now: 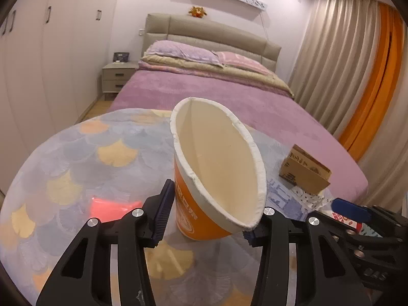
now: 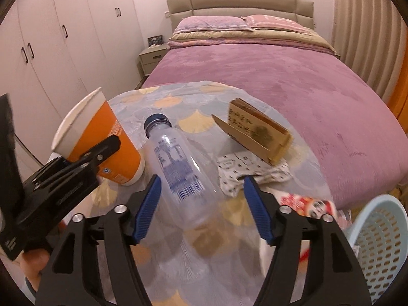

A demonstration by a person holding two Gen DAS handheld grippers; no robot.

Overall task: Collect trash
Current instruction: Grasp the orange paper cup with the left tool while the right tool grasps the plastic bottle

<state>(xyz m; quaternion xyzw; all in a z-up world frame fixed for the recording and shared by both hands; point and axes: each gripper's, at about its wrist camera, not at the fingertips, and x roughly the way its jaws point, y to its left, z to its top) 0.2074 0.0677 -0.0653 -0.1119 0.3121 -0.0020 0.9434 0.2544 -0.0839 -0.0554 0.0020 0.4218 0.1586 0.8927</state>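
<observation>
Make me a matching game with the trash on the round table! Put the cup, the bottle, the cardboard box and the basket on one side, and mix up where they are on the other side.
Things:
1. orange paper cup
2. clear plastic bottle
3. brown cardboard box
4. light blue basket

Places:
A. off the right side of the table, by the bed
B. squeezed between the left tongs
C. lying on its side between the open right tongs
D. open, on the far right part of the table, on the spotted wrapper

Pairs: 1-B, 2-C, 3-D, 4-A
</observation>
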